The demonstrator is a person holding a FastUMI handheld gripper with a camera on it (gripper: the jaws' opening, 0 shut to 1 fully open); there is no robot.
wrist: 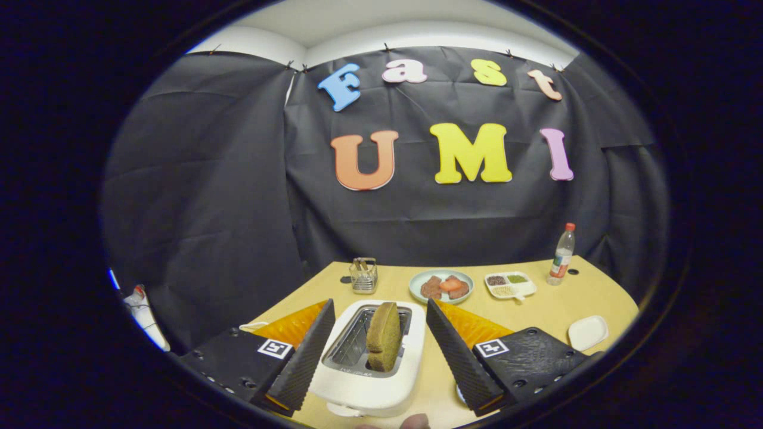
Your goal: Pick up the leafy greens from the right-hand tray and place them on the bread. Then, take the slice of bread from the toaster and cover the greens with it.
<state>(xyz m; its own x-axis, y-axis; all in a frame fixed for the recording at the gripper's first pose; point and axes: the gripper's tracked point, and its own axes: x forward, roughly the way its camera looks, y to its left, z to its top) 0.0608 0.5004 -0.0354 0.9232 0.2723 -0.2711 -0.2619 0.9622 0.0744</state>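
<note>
Dim booth, sharp centre, strong fisheye bending, soft shadows, no glare

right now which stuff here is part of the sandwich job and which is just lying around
Part of the job:
- slice of bread, standing in the toaster
- claw, open, fingers either side of the toaster

Just lying about:
- plate of food
- divided dish
- bottle
- wire holder
- small white dish

Probably a cloth-walled demo booth (238, 179), tabletop (554, 307).
</note>
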